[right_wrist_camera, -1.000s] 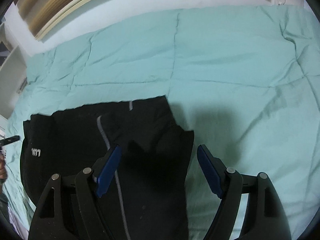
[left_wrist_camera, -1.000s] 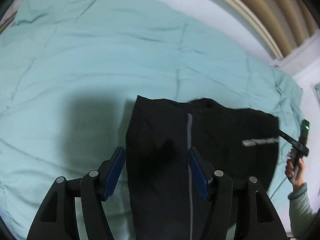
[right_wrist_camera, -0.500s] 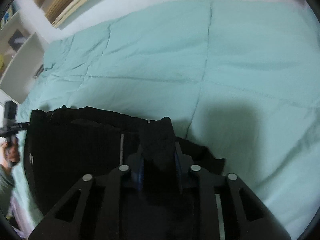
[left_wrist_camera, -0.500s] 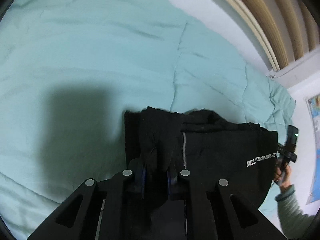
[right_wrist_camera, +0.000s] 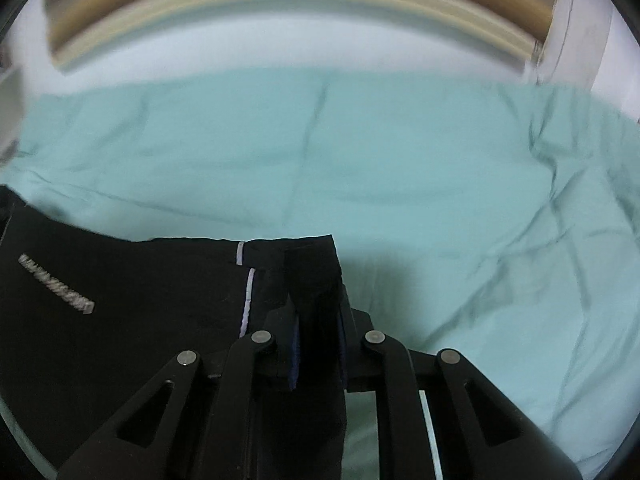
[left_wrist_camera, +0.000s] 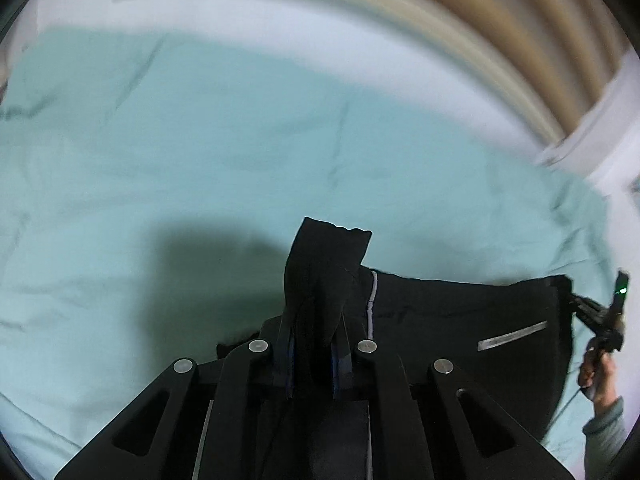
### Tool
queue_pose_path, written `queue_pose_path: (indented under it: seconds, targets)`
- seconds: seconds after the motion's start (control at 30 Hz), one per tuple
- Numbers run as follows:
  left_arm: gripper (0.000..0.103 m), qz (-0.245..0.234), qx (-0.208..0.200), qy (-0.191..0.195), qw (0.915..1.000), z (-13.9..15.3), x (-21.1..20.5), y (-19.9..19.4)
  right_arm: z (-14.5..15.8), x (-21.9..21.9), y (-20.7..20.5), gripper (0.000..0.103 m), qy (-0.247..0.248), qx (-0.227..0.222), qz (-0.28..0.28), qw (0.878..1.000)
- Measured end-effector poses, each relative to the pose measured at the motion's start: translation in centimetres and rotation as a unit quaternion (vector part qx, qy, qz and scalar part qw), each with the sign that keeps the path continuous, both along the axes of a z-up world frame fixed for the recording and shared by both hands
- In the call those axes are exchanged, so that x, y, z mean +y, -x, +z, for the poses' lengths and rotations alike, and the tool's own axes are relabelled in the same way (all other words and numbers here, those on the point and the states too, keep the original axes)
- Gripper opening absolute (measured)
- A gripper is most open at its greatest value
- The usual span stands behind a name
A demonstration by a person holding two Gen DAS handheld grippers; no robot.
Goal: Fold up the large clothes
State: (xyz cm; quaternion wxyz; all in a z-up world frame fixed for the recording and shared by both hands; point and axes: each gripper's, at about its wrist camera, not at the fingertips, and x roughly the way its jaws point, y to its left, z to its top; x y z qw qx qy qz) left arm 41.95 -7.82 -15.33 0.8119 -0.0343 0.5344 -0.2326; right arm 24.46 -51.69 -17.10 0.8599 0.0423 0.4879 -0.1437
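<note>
A black garment (left_wrist_camera: 460, 320) with a grey stripe and a white logo hangs stretched between my two grippers above the bed. My left gripper (left_wrist_camera: 312, 356) is shut on one corner of it; a flap of cloth sticks up between the fingers. My right gripper (right_wrist_camera: 318, 352) is shut on the other corner of the black garment (right_wrist_camera: 120, 288). In the left wrist view the right gripper (left_wrist_camera: 600, 316) shows at the far right edge, held in a hand.
A wrinkled teal quilt (left_wrist_camera: 200, 160) covers the bed (right_wrist_camera: 440, 180) under the garment. A white wall and beige slatted blinds (right_wrist_camera: 280, 8) run behind it. A white corner post (left_wrist_camera: 592, 136) stands at the right.
Both grippers went from open over the flat garment to shut on its corners. They have since lifted it and tilted up, so more wall and blinds show.
</note>
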Motion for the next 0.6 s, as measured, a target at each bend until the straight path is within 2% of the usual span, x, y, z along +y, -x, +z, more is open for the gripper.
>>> queue_pose_path:
  seconds: [0.1, 0.17, 0.23, 0.33, 0.47, 0.53, 0.57, 0.6]
  targets:
    - [0.014, 0.011, 0.053, -0.031, 0.9981, -4.8, -0.2, -0.9, -5.4, -0.5, -1.8, 0.016, -0.034, 0.055, -0.014, 0.998]
    - [0.016, 0.011, 0.060, -0.044, 0.9972, -6.4, -0.4, -0.8, -7.6, 0.0, -2.9, 0.018, -0.034, 0.084, -0.013, 0.996]
    - [0.021, 0.009, 0.058, -0.069, 0.9959, -7.0, -1.0, -0.8, -8.5, 0.3, -3.7, 0.021, -0.028, 0.101, -0.014, 0.994]
    - [0.027, 0.005, 0.069, -0.078, 0.9945, -7.0, -1.1, -1.3, -8.4, 0.2, -4.2, 0.028, -0.021, 0.116, -0.020, 0.993]
    - [0.032, 0.035, 0.107, -0.032, 0.9931, -5.8, 0.7, -2.0, -6.6, -0.9, -3.3, 0.046, -0.046, 0.115, -0.038, 0.992]
    - [0.043, 0.059, 0.106, -0.003, 0.9926, -4.3, 2.8, -1.8, -4.8, -1.7, -1.8, 0.052, -0.070, 0.097, -0.050, 0.992]
    - [0.052, 0.068, 0.102, 0.004, 0.9924, -3.8, 3.7, -1.6, -3.7, -1.9, -1.0, 0.053, -0.078, 0.086, -0.053, 0.992]
    - [0.055, 0.080, 0.096, 0.015, 0.9920, -3.0, 4.8, -1.4, -2.9, -2.0, -0.3, 0.057, -0.081, 0.078, -0.054, 0.992]
